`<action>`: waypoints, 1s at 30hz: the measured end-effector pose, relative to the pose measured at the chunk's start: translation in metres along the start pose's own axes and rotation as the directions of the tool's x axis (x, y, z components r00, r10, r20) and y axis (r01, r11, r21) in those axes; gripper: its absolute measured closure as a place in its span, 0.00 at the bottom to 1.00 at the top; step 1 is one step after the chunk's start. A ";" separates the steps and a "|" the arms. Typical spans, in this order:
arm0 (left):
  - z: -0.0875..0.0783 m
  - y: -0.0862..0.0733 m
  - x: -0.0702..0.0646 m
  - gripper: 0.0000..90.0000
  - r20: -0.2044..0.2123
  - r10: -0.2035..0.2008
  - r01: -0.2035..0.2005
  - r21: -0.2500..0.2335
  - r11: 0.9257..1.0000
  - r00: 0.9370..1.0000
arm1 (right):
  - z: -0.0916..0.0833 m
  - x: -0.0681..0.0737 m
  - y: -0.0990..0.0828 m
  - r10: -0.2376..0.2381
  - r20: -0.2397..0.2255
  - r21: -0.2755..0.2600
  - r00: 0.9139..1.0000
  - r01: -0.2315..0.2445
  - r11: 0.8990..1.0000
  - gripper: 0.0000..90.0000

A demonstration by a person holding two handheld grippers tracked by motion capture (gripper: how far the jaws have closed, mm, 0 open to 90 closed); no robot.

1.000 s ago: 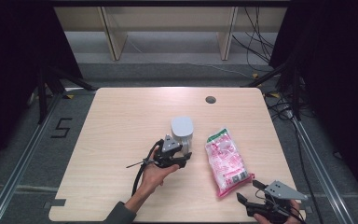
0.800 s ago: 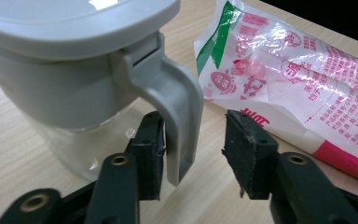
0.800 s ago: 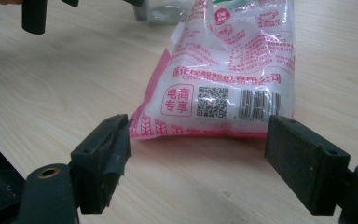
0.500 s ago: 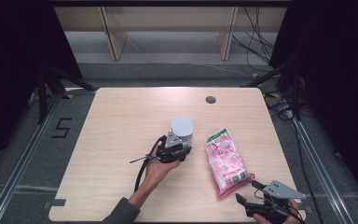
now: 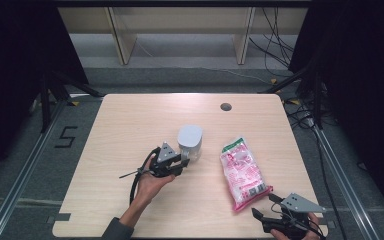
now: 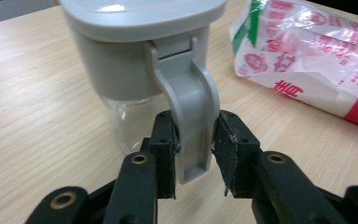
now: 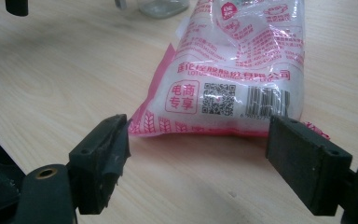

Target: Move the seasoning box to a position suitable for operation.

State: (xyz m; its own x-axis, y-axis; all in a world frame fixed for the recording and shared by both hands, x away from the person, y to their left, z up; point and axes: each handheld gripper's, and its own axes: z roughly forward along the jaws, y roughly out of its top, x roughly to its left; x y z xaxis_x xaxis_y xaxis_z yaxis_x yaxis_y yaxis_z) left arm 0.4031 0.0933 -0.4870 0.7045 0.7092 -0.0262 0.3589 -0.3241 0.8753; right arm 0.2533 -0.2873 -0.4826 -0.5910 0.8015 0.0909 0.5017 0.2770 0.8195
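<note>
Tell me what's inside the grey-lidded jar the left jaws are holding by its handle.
The jar has a clear lower wall, and nothing shows through it. The grey lid and collar hide the upper part, so that stays unknown.

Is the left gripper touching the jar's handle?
Touching. In the left gripper view, the left gripper has both pads pressed against the sides of the grey handle of the jar; its jaws have just been closing on it.

left hand-held gripper (image 6: 193, 154) clamped, right hand-held gripper (image 7: 198, 158) agape
</note>
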 end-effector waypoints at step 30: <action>0.018 -0.001 0.034 0.78 -0.180 -0.062 0.056 -0.034 0.998 0.982 | 0.000 0.005 0.000 0.034 -0.026 0.013 0.999 -0.034 0.999 0.25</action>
State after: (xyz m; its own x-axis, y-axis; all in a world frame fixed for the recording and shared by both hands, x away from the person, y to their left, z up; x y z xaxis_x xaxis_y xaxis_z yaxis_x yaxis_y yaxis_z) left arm 0.4376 0.1067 -0.4970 0.5596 0.8288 0.0071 0.3772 -0.2624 0.8882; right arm 0.2510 -0.2834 -0.4819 -0.5894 0.7967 0.1336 0.5296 0.2562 0.8086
